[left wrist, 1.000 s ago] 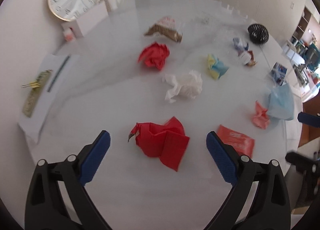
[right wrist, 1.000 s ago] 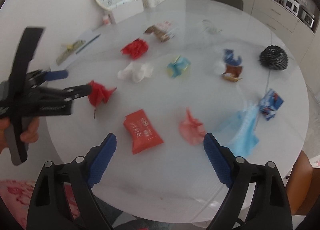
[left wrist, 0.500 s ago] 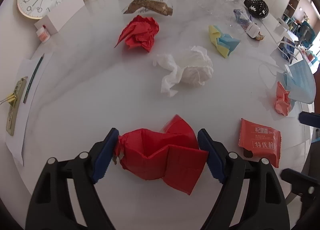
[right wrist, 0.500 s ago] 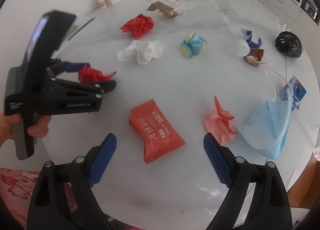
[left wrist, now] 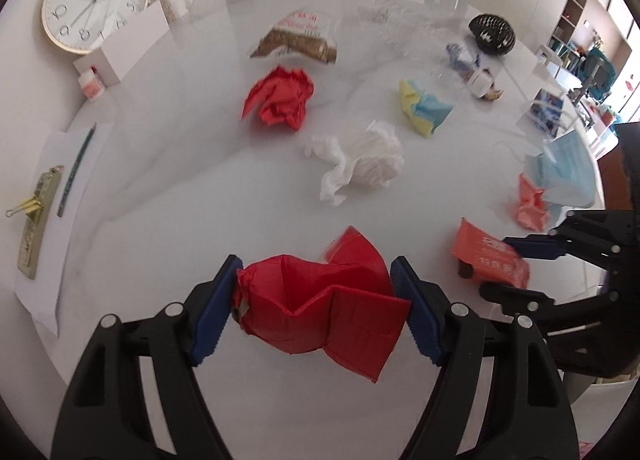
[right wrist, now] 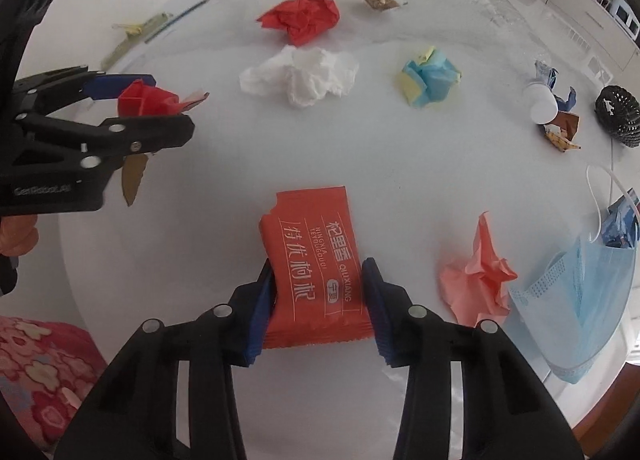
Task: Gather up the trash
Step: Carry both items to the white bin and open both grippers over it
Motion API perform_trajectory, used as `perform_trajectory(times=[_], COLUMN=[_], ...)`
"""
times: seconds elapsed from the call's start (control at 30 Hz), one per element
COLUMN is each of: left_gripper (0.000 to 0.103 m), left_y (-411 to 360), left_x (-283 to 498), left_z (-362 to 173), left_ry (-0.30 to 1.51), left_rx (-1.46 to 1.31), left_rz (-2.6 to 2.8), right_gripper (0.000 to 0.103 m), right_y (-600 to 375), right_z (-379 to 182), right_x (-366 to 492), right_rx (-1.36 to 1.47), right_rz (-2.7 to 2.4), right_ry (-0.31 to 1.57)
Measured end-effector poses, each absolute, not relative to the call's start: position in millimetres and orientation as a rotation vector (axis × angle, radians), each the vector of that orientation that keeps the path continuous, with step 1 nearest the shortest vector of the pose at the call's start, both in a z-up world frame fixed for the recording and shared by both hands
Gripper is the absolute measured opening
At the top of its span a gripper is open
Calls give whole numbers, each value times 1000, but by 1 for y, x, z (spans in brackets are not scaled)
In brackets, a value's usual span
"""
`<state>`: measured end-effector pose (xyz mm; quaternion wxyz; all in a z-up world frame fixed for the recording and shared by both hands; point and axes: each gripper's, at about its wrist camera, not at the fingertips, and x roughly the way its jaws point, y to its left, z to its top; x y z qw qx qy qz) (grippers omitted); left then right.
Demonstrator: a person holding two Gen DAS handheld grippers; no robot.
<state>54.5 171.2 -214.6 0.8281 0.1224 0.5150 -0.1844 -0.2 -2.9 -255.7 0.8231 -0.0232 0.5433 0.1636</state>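
Both tongs clamp trash: left tongs (left wrist: 314,302) red paper (left wrist: 320,308), right tongs (right wrist: 316,308) orange packet (right wrist: 316,272).

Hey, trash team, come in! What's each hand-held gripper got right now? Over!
Left hand-held gripper shut on red folded paper. Right hand-held gripper shut on red snack packet. Nothing in the way.

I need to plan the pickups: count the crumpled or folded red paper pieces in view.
2. One folded red paper sits between the pads of the left hand-held gripper; one crumpled red paper ball lies farther back on the table, before the brown snack bag. None seems hidden.
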Motion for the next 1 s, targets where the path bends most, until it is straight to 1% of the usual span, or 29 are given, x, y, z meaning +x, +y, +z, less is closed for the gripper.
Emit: perform_trajectory(times=[0.1, 0.23, 0.37, 0.5, 0.63, 0.8, 0.9, 1.0], left_gripper=[73, 73, 73, 73, 73, 74, 75, 77], left_y=[161, 129, 63, -13, -88, -162, -185, -196], left_x=[43, 20, -23, -71, -116, -152, -160, -162], left_z=[-194, -162, -136, -128, -146, -195, -220, -231], left_ry=[1062, 1017, 964, 935, 932, 994, 1031, 1060], left_rx=[279, 320, 405, 439, 485, 542, 555, 545], left_rz=[-424, -541, -726, -906, -991, -1012, -978, -939], right_gripper=[43, 43, 43, 43, 43, 43, 44, 44], right_y=[-21, -80, -158, -238, -306, -353, -369, -374], right_z=[-234, -193, -172, -176, -196, -212, -220, -232], right_x=[-16, -66, -121, -172, -209, -242, -250, -247], right_rx=[25, 158, 257, 300, 359, 375, 370, 366], right_rz=[345, 256, 90, -66, -142, -155, -133, -84], right_ry=[1132, 1077, 1051, 1062, 1082, 1103, 1121, 1136])
